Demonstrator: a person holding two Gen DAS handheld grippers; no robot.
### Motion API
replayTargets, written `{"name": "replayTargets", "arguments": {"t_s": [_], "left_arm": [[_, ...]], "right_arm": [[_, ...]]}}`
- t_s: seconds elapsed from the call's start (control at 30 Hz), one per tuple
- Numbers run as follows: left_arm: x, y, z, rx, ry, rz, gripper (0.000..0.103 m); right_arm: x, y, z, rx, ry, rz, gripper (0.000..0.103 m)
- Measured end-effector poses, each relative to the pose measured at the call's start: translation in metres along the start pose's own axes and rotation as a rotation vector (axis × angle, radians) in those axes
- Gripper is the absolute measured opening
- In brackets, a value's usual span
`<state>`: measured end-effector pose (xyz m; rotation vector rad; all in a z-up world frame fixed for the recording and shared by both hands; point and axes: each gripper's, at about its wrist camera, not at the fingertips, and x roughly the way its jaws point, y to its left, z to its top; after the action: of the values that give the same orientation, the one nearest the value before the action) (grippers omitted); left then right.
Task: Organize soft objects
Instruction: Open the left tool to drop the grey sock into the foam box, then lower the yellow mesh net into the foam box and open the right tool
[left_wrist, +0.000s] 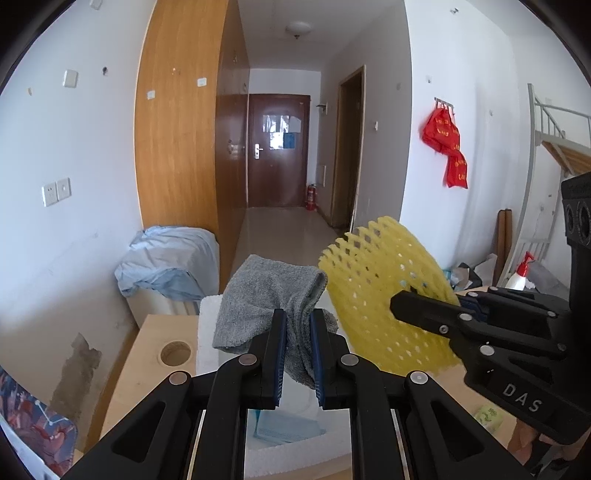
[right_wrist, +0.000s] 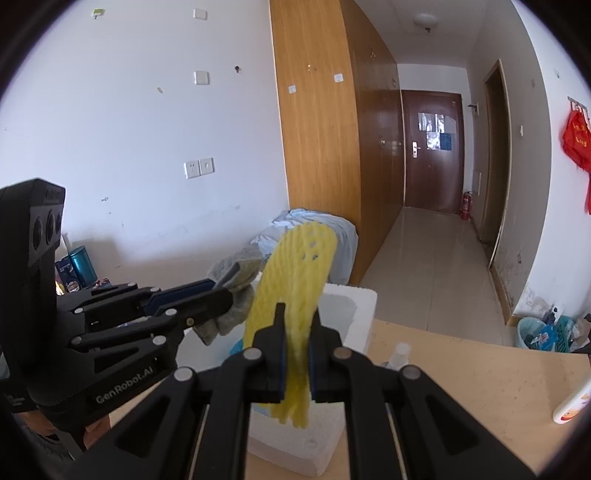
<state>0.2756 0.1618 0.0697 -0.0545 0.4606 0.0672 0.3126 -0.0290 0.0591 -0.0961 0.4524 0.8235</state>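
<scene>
My left gripper (left_wrist: 298, 319) is shut on a folded grey cloth (left_wrist: 266, 291), which bunches up above its blue pads and hangs over a white foam box (left_wrist: 295, 454). The right gripper (right_wrist: 297, 317) is shut on a yellow foam fruit net (right_wrist: 295, 280), held upright on edge. In the left wrist view the net (left_wrist: 376, 280) shows as a broad disc just right of the cloth, with the right gripper (left_wrist: 402, 302) clamped on its lower part. In the right wrist view the left gripper (right_wrist: 229, 291) holds the grey cloth (right_wrist: 236, 269) just left of the net, above the white foam box (right_wrist: 351, 306).
The foam box rests on a light wooden table (right_wrist: 461, 369) with a round hole (left_wrist: 175, 352). Blue face masks (left_wrist: 288, 430) lie inside the box. A white bottle (right_wrist: 570, 400) and a small bottle (right_wrist: 399, 352) stand on the table at right. A cloth-covered unit (left_wrist: 170, 258) stands behind.
</scene>
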Motion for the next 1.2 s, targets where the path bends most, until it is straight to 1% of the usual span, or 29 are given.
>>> {"name": "replayTargets", "arguments": {"t_s": [0.37, 0.5, 0.57, 0.6, 0.63, 0.67, 0.73, 0.77, 0.87, 0.93, 1.13, 1.2], "left_arm": [[0.013, 0.003, -0.003, 0.009, 0.023, -0.003, 0.014], [0.015, 0.001, -0.004, 0.025, 0.024, 0.003, 0.015], [0.017, 0.002, -0.004, 0.017, 0.029, 0.008, 0.016], [0.017, 0.003, -0.004, 0.015, 0.034, 0.012, 0.019], [0.018, 0.003, -0.005, 0.016, 0.038, 0.013, 0.035], [0.019, 0.003, -0.005, 0.017, 0.042, 0.019, 0.062], [0.015, 0.005, -0.005, 0.013, 0.015, 0.034, 0.086], [0.012, 0.004, -0.004, 0.019, -0.004, 0.048, 0.088], [0.007, 0.006, -0.003, 0.036, -0.011, 0.071, 0.088], [0.006, 0.011, -0.004, 0.03, -0.016, 0.103, 0.088], [-0.007, 0.04, -0.005, -0.054, -0.052, 0.147, 0.088], [-0.01, 0.045, -0.007, -0.061, -0.066, 0.163, 0.088]], "right_arm": [[0.001, -0.002, 0.003, -0.001, -0.001, -0.004, 0.011], [0.001, -0.004, 0.004, 0.002, -0.007, -0.008, 0.011], [0.0, -0.004, 0.004, 0.004, -0.01, -0.009, 0.011], [0.0, -0.004, 0.005, 0.004, -0.012, -0.009, 0.011], [0.0, -0.003, 0.005, 0.003, -0.013, -0.009, 0.011], [0.001, -0.003, 0.005, 0.002, -0.013, -0.01, 0.011], [0.003, -0.003, 0.004, 0.004, -0.01, -0.009, 0.011], [0.004, -0.003, 0.004, 0.004, -0.009, -0.01, 0.011], [0.005, -0.003, 0.003, 0.005, -0.006, -0.01, 0.011], [0.007, -0.002, 0.003, 0.002, -0.003, -0.008, 0.011], [0.014, -0.001, 0.003, 0.003, 0.01, 0.007, 0.011], [0.019, 0.0, 0.003, 0.002, 0.019, 0.016, 0.011]]}}
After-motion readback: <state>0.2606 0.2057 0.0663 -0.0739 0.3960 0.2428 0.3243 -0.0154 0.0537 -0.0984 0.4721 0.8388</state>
